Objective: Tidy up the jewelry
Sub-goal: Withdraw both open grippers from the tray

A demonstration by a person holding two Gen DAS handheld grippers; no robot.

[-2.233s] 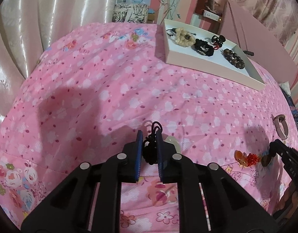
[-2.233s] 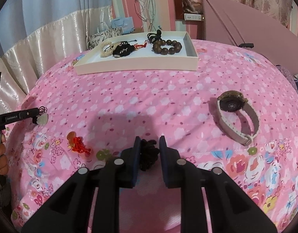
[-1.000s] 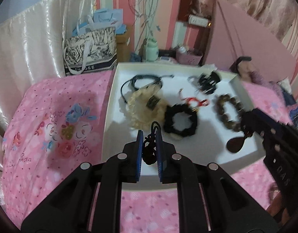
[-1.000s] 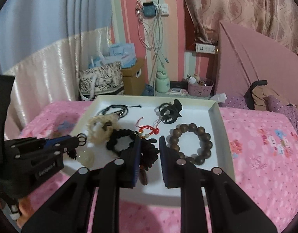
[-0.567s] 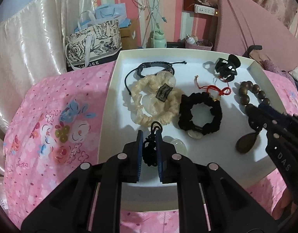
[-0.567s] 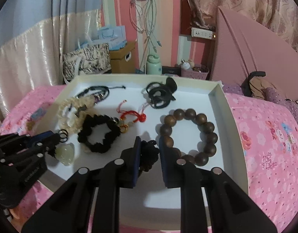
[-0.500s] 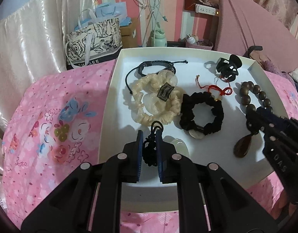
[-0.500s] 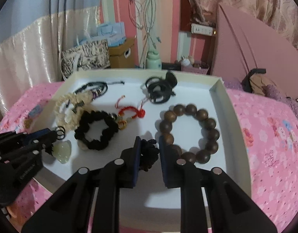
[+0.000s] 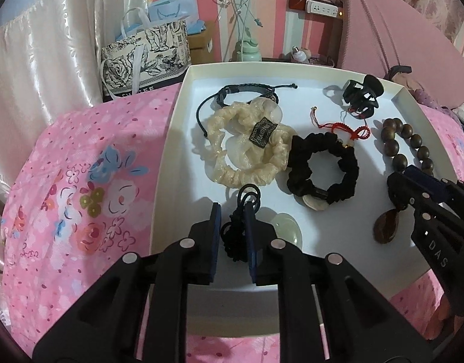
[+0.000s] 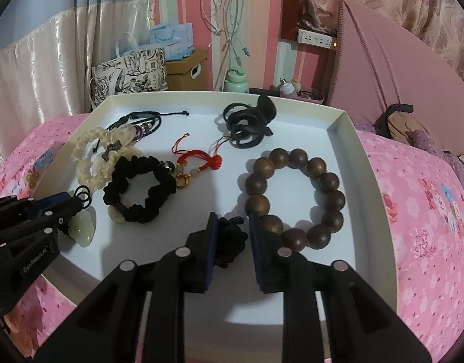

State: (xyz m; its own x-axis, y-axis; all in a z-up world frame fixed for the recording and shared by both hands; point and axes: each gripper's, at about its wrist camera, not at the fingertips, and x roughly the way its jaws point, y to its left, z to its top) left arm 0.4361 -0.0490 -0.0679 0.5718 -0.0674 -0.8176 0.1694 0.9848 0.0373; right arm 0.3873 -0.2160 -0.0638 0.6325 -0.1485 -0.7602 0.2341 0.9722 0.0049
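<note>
Both your claws are now down over the white tray (image 9: 171, 139) on the pink bed (image 9: 80, 187); two seconds back they were lifting pendants off the bedspread.

Left claw (image 9: 232, 227): jaws opening, the black knotted cord (image 9: 235, 236) between them, right pad touching it, left pad standing clear. Its pale jade pendant (image 9: 288, 233) rests on the tray floor near the front wall, just beside the cream scrunchie (image 9: 247, 151).

Right claw (image 10: 230, 236): jaws opening wider, black cord bundle (image 10: 230, 242) loose in the gap. Its brown teardrop pendant (image 9: 386, 227) lies on the tray beside the wooden bead bracelet (image 10: 295, 193).

Judgement: both pieces delivered; the watch left on the bed likely remains.
</note>
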